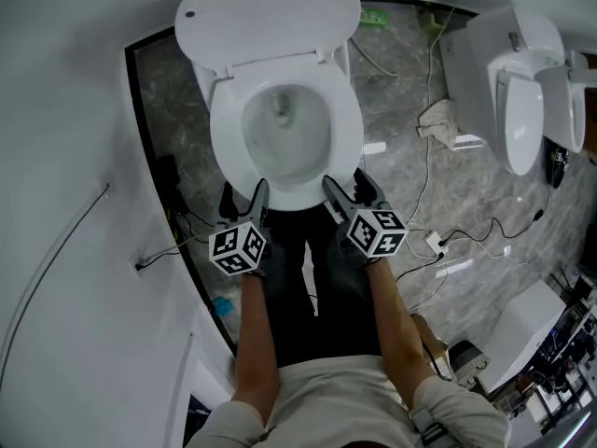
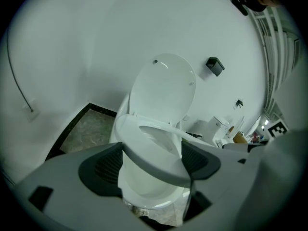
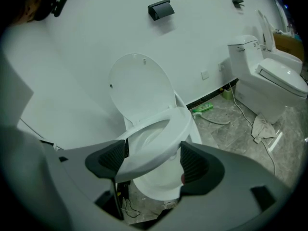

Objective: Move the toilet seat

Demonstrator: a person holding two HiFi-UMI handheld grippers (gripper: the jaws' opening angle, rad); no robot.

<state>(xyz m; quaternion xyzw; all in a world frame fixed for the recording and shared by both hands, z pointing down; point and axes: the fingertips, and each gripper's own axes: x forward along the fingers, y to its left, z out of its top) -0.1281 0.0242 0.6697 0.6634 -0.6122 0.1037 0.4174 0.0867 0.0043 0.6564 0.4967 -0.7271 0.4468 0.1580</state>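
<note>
Your left tool and right tool each clamp the front rim of the toilet seat, which sits tilted just above the bowl. The lid stands up against the white wall. The floor is grey marbled tile, with cables and a rag lying near a second toilet.

Left gripper: jaws set on the front rim of the toilet seat.
Toilet seat: white, front raised off the bowl.
Lid: upright against the white wall.
Wall fixture: small, black, right of lid.
Floor: grey marble, black border.
</note>
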